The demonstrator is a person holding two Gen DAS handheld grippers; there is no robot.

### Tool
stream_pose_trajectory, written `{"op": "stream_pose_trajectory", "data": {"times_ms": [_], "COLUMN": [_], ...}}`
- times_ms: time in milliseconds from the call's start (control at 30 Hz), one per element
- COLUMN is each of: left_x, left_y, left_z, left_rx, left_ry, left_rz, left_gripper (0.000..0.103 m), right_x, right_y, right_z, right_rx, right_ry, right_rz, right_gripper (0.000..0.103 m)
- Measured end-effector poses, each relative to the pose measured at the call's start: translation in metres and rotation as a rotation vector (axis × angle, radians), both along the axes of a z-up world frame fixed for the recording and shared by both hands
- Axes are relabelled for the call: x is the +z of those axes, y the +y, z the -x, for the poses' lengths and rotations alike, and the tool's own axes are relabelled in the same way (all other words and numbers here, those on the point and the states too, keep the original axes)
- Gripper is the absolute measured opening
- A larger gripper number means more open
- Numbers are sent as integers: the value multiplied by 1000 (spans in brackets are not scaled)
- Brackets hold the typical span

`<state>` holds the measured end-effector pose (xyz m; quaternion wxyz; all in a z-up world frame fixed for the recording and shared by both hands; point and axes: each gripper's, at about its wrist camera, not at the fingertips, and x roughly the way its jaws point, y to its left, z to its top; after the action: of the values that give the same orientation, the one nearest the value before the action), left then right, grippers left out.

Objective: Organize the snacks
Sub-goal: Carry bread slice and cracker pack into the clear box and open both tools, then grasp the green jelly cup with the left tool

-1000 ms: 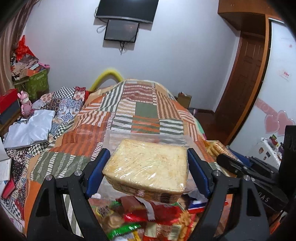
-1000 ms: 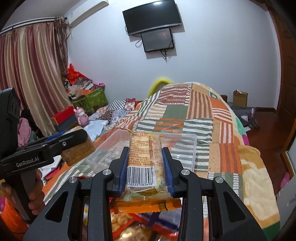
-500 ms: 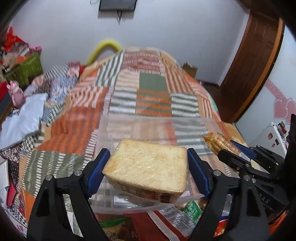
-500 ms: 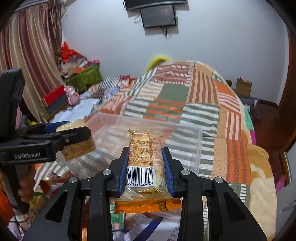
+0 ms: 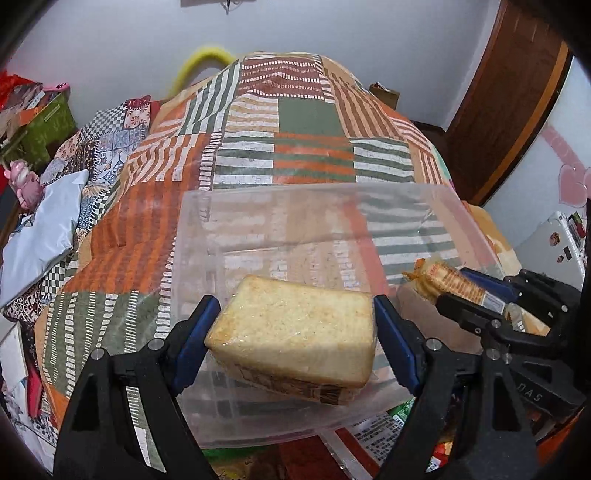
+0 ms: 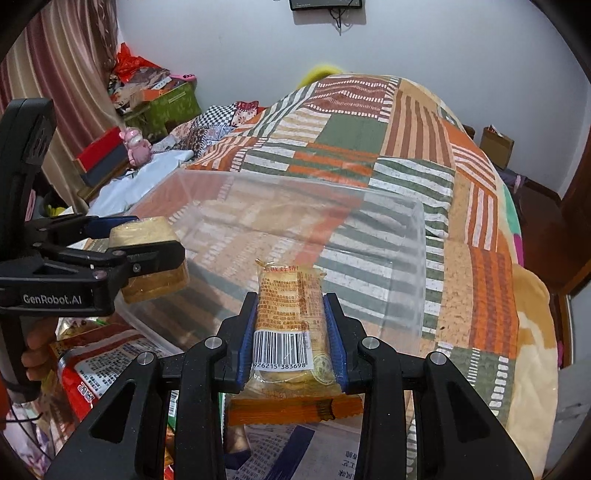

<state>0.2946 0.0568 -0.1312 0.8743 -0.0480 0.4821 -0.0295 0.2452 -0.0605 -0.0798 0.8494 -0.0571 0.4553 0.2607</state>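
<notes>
The left gripper (image 5: 295,332) clamps a wrapped bread block (image 5: 295,332) over the clear bin (image 5: 332,206). The right gripper (image 6: 291,328) pinches a barcoded snack packet (image 6: 288,314) above it.

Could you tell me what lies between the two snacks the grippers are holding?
Only the clear plastic bin: in the right wrist view, its bare transparent floor spans the gap between the wrapped bread and the barcoded snack packet.

You faced a bed under a patchwork quilt (image 6: 369,155) of orange, green and brown stripes. Behind it stood a pale wall (image 6: 424,48) with a dark screen (image 6: 325,3) mounted high. Striped curtains (image 6: 66,74) hung at the left; a brown wooden door (image 5: 509,92) stood at the right.
</notes>
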Motion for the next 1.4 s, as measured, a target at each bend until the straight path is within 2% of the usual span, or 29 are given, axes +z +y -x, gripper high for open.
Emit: {"op": "stream_pose_trajectory", "data": {"times_ms": [300, 433, 667, 800, 900, 1067, 1267, 1400], "left_x": [-3, 4, 23, 41, 55, 77, 85, 79], "left_y": [-4, -6, 0, 2, 5, 10, 14, 23], "left_z": [2, 8, 24, 43, 61, 101, 146, 174], "left_rx": [1, 3, 18, 27, 34, 48, 53, 68], "left_ry": [13, -26, -70, -122, -163, -248, -302, -307], "left_rz": [-29, -91, -66, -67, -66, -74, -86, -89], "left_gripper": [83, 84, 84, 84, 85, 92, 95, 96], "right_x": [-1, 2, 16, 31, 44, 64, 77, 76], "right_y": [7, 9, 11, 10, 6, 0, -6, -4], "right_z": [1, 3, 15, 28, 40, 64, 99, 119], "right_rx": [6, 10, 13, 14, 7, -6, -5, 10], "right_ry": [-16, -36, -87, -130, -167, -221, -266, -260], "right_rz": [52, 61, 47, 34, 9, -22, -53, -76], "right_gripper": [34, 49, 54, 55, 62, 65, 69, 69]}}
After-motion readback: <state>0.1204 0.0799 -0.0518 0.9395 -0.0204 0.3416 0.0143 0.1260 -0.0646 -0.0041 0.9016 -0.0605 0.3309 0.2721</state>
